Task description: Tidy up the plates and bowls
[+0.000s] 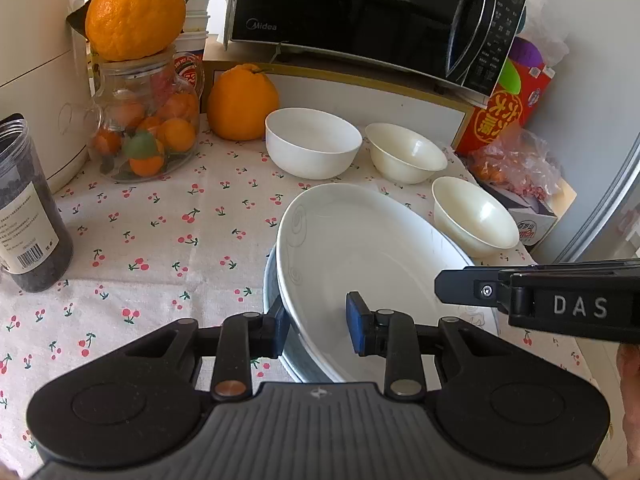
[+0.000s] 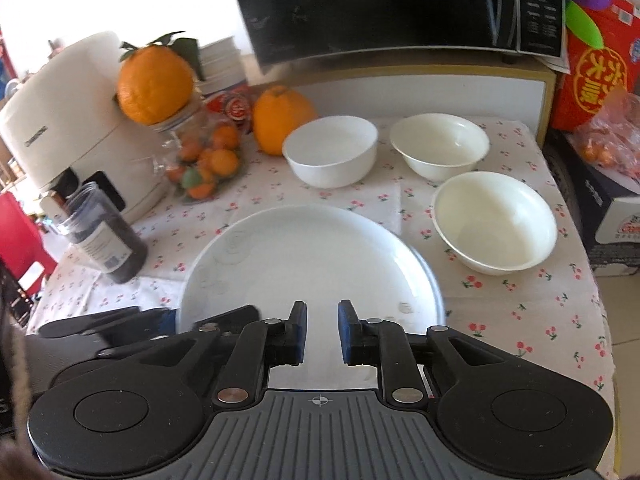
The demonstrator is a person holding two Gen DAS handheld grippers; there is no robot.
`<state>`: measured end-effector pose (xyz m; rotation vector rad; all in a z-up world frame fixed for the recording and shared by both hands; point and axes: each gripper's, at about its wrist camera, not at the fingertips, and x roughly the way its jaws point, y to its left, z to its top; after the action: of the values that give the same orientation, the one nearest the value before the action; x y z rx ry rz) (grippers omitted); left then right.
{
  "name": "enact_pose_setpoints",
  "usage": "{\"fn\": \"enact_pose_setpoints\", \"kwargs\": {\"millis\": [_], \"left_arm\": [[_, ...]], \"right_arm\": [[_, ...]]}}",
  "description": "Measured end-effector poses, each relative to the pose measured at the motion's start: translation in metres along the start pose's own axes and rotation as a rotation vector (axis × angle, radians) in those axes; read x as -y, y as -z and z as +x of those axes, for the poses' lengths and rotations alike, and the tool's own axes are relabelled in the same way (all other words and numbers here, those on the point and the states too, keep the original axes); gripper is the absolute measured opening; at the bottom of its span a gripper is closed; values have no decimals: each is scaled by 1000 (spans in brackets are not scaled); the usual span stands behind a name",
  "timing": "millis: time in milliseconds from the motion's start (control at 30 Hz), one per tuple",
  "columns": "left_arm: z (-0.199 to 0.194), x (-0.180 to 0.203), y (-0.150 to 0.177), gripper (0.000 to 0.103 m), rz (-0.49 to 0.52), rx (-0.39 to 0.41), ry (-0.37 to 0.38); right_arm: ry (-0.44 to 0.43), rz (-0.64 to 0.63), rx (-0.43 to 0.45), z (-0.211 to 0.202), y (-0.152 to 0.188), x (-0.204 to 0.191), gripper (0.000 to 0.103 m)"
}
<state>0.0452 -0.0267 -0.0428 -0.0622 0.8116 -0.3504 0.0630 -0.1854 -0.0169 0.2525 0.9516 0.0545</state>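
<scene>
2 claw-mounted views, angled down, close over the same white plate (image 1: 360, 248) and bowls.

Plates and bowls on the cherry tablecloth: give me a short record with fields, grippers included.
plates: white plate stacked on grey-rimmed plate
bowls: white bowl, far cream bowl, near cream bowl, all separate, unstacked
left gripper: straddles the white plate's rim, not clamped
right gripper: over the white plate's near edge, jaws slightly apart, empty

The left gripper (image 1: 318, 326) straddles the near rim of the white plate (image 1: 360, 248), which sits on another plate; three bowls stand behind.
</scene>
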Motion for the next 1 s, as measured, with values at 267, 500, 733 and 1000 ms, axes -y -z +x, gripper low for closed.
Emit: {"fn": "enact_pose_setpoints", "kwargs": {"millis": [267,500,733,1000], "left_arm": [[-1,1,-1,28,-20,-9,-11],[-7,2,-2,35,-33,-5,-6],[-15,9,-2,37,38,30,-37],[-14,9,-3,36,43,32,-39]], "right_arm": [[30,26,-21,6,0,12,19],[30,37,-36,8,-1,17,24],[35,38,-53,12,-1,19,28],[39,47,-52,11,0,21,37]]}}
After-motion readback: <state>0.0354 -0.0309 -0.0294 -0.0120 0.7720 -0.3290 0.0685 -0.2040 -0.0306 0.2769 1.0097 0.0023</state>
